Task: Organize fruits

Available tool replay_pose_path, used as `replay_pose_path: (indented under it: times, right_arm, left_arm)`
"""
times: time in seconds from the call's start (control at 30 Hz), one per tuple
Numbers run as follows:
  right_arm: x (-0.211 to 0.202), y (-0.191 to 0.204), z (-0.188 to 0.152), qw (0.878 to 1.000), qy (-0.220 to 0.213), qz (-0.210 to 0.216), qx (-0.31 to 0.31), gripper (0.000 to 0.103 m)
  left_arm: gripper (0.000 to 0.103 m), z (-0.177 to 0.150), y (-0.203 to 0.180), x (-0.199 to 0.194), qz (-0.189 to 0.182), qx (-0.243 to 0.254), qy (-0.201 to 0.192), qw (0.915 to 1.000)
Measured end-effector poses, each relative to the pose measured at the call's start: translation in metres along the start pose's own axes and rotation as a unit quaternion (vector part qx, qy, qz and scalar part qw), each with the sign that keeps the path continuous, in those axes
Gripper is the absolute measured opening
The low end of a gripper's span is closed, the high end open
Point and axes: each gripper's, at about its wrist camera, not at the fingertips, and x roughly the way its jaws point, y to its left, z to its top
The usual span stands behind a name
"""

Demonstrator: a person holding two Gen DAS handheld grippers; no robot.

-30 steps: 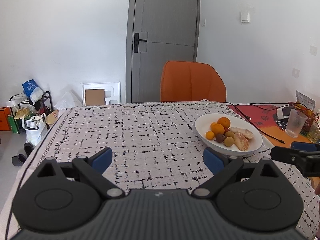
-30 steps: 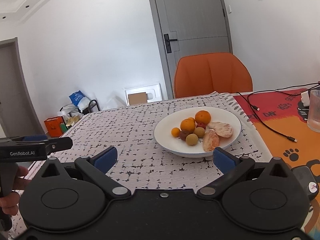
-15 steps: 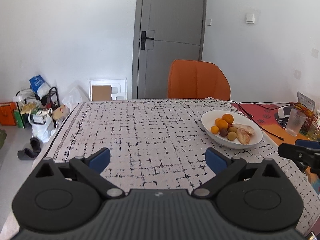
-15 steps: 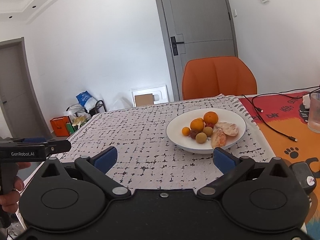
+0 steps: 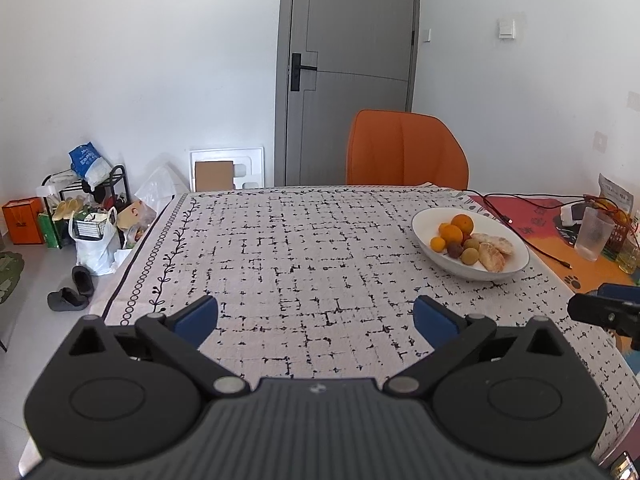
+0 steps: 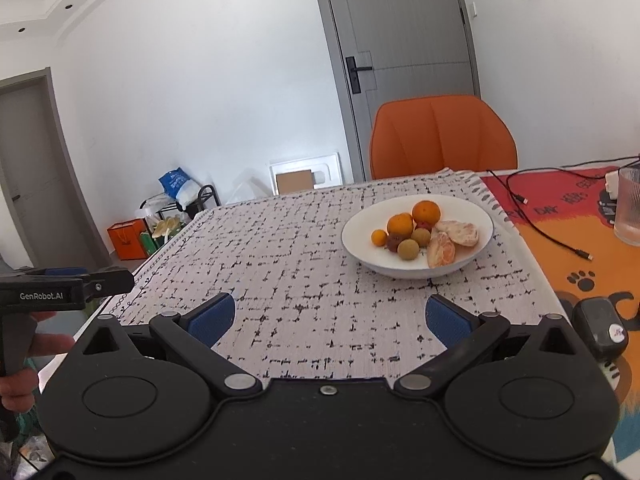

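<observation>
Both grippers are spread wide with nothing between the blue pads: the left gripper (image 5: 316, 316) hangs over the near edge of the table with the black-and-white patterned tablecloth (image 5: 304, 248), and the right gripper (image 6: 330, 314) sits just inside that same near edge, closer to the fruit. From the right wrist view you can see the left one's black body off to the side with a hand (image 6: 24, 364) on its grip.

All the fruit is piled in one white oval ceramic bowl (image 6: 460, 268) toward the far right edge of the cloth. Inside: two round oranges (image 6: 426, 212), a tiny kumquat-looking orange fruit (image 6: 379, 237), a couple of yellowish-green round fruits (image 6: 408, 249), a dark reddish one (image 6: 393, 242) tucked between them, and two peeled citrus halves (image 6: 456, 233) lying on the right side of the bowl.

Past the cloth's right edge there's a ribbed clear plastic cup (image 6: 629, 208) on an orange mat (image 6: 568, 248), with a black cable (image 6: 540, 232) running across it.
</observation>
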Motion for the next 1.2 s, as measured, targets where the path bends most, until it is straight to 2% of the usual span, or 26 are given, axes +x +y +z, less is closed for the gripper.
replay_pose_path:
  times: [1.2]
  right_arm:
    - [-0.0061, 0.0075, 0.0002, 1.0, -0.008, 0.007, -0.011, 0.103]
  left_arm:
    - [0.103, -0.0034, 0.0005, -0.0035, 0.009, 0.005, 0.003, 0.9999]
